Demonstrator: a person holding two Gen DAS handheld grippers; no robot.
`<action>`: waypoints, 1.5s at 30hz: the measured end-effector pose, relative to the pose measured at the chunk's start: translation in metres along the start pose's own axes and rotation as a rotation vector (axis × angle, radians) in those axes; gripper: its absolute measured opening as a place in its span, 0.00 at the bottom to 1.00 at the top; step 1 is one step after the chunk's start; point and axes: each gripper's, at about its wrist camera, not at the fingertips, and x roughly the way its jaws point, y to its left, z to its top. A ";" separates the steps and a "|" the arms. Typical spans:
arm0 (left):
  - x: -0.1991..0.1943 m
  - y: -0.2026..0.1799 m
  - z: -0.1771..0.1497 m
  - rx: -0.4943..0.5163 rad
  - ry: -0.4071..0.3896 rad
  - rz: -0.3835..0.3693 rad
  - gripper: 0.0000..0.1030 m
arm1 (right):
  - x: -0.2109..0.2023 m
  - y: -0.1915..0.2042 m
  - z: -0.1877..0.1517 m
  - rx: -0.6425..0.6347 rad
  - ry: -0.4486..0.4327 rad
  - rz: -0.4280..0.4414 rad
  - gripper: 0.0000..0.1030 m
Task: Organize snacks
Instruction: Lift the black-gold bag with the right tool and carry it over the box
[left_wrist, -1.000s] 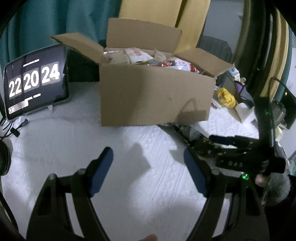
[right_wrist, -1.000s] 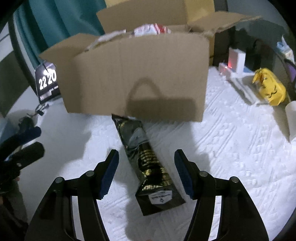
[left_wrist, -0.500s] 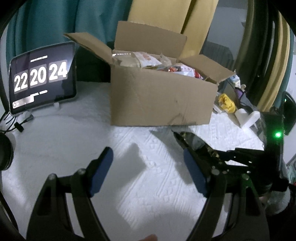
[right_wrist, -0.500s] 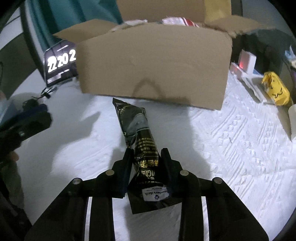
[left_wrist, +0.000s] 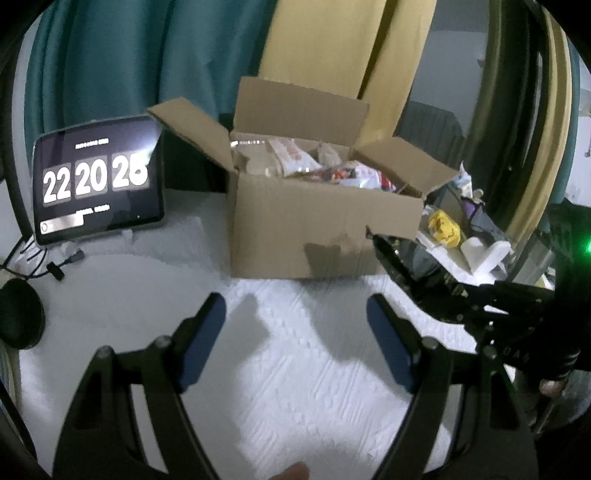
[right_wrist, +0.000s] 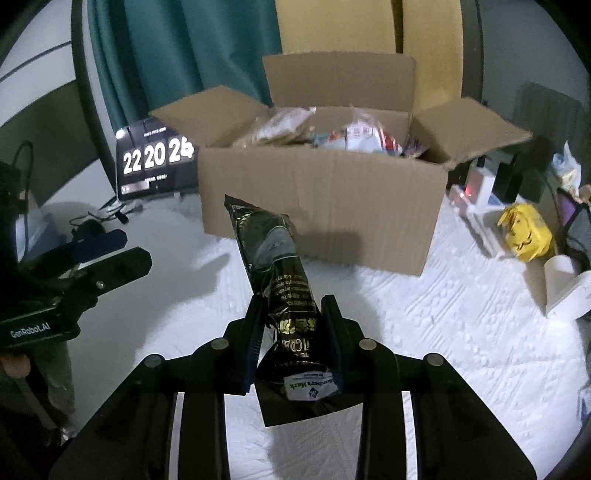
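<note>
Right tongs (right_wrist: 291, 343) pinching black snack bag (right_wrist: 277, 280) near its bottom end — up off the tabletop (right_wrist: 461, 332), before the box (right_wrist: 332, 199). Left tongs (left_wrist: 295, 339) spread, empty. Bag looks light, crinkly, slippery — best held low.

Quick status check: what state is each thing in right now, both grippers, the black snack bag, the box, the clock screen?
Left gripper: open, empty.
Right gripper: shut on the black snack bag, which is lifted off the white cloth.
Cardboard box: flaps open, snacks inside.
Clock screen: lit, propped upright.
</note>
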 end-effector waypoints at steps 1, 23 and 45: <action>-0.001 0.000 0.001 0.000 -0.005 0.002 0.79 | -0.003 0.000 0.003 0.000 -0.009 -0.003 0.32; 0.000 -0.003 0.067 0.010 -0.120 0.030 0.94 | -0.024 -0.023 0.057 0.004 -0.126 -0.061 0.32; 0.049 -0.026 0.141 0.077 -0.200 0.018 0.94 | 0.008 -0.066 0.128 0.028 -0.215 -0.114 0.32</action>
